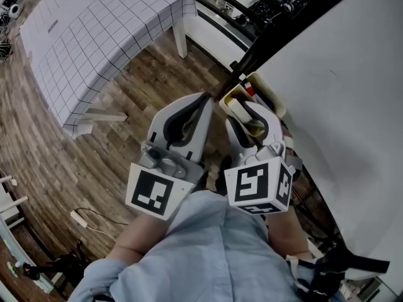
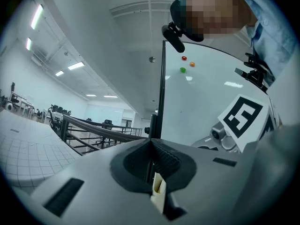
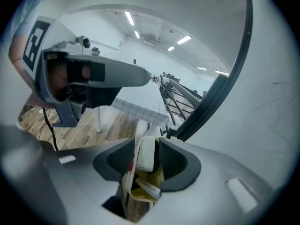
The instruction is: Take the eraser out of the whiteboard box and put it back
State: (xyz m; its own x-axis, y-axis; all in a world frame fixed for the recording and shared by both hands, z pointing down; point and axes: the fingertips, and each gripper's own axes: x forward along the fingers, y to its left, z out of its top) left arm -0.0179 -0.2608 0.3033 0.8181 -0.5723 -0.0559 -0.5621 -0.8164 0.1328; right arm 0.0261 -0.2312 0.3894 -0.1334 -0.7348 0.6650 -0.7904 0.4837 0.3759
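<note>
A: Where's the eraser (image 3: pixel 146 153)?
B: Standing in the whiteboard box (image 1: pixel 272 106), top end above the rim, betw. the jaws of the right gripper (image 1: pixel 250 119).
A: Gripped?
B: Doesn't look it. The jaws stand apart, one on either side. A thin dark gap shows at one pad, so no squeeze that I can see. The gripper tilts down into the box.
A: Anything else in there?
B: A pen (image 3: pixel 149 187) w/ a label lies below the eraser, plus a red cap (image 1: pixel 250 90) at the far end.
A: And the box?
B: Cream-coloured, sitting against the black-framed edge of the whiteboard (image 1: pixel 340 106).
A: Other claw?
B: The left gripper (image 1: pixel 206 100) is just beside the right one, held level, jaws together w/ nothing betw. them. Its tips are near the box's end; touching or not, can't tell.
A: Surroundings?
B: Wood floor (image 1: pixel 56 162) below. A table (image 1: pixel 94 36) w/ a grid-pattern cloth is well apart, upper left in the head view. Three small magnets (image 2: pixel 183 59) on the board: red, orange, green.
</note>
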